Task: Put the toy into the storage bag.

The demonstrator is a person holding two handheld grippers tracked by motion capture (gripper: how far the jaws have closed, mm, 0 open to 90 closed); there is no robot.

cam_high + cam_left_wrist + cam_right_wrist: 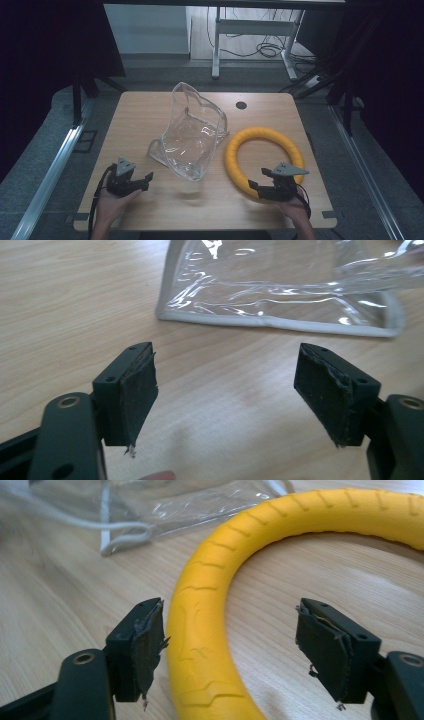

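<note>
Clear plastic forms the pouch (192, 137) standing slumped at the middle of the wooden desk (140, 115), its grey-piped edge toward the near left. Just right of it lies a yellow foam ring (235, 155), flat on the wood. The left gripper (142, 181) rests near left, jaws apart and empty. The right gripper (256, 181), jaws apart, straddles the ring's near arc.
</note>
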